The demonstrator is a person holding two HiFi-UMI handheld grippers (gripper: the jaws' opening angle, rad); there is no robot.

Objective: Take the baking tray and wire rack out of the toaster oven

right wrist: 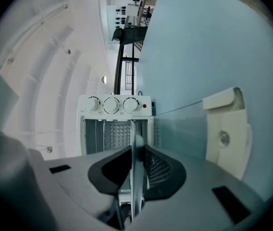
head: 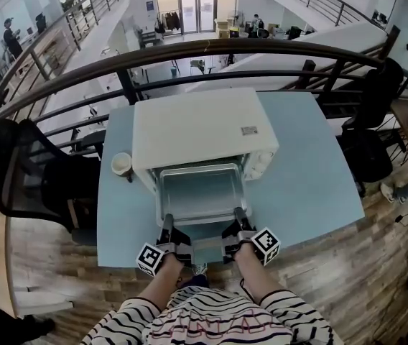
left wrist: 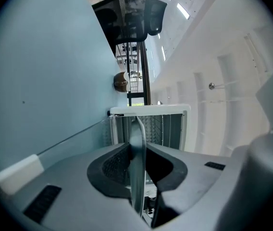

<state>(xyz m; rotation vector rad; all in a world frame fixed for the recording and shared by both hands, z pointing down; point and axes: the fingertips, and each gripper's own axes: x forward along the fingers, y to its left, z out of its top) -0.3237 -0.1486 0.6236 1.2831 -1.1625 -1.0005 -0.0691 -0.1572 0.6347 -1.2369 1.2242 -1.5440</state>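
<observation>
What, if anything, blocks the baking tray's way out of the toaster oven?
Nothing visible. The left hand-held gripper and right hand-held gripper clamp the front edge of the baking tray; the door is open below it. The cup sits beside the toaster oven, off the path.

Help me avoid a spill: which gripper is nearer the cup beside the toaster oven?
Left. The left gripper clamps the tray at its near edge, on the side toward the cup; the right gripper clamps that edge farther away.
</observation>
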